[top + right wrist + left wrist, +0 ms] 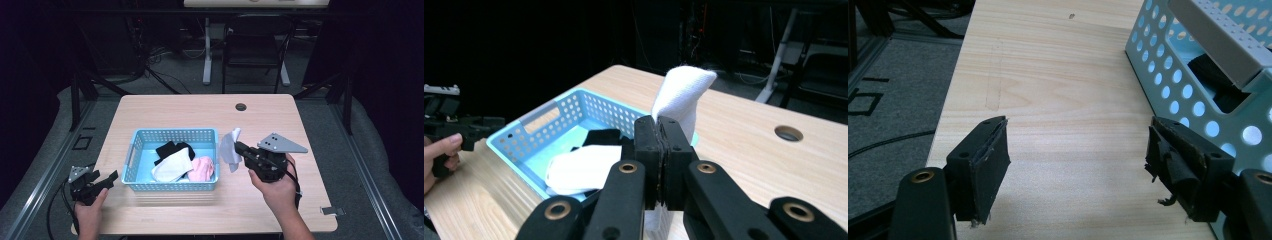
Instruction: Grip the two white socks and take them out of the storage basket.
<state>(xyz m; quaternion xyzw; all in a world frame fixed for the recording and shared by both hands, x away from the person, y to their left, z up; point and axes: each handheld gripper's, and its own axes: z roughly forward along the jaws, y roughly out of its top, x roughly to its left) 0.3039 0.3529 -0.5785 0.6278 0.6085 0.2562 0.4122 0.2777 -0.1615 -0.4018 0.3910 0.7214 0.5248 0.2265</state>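
1. My right gripper (239, 148) is clenched on a white sock (230, 148), which hangs in the air just beside the right wall of the light-blue perforated basket (172, 135); in the right gripper view the jaws are pressed together with the sock (681, 97) rising above them.
2. My left gripper (111, 178) rests at the table's (200, 107) near-left corner, just beside the basket's left end, jaws spread wide and holding nothing; in the left gripper view bare wood lies between them.
3. Inside the basket lie a white sock (172, 166), a pink sock (202, 168) and a black sock (172, 148), bunched toward its right half.
4. A round cable hole (241, 107) marks the table's far edge.
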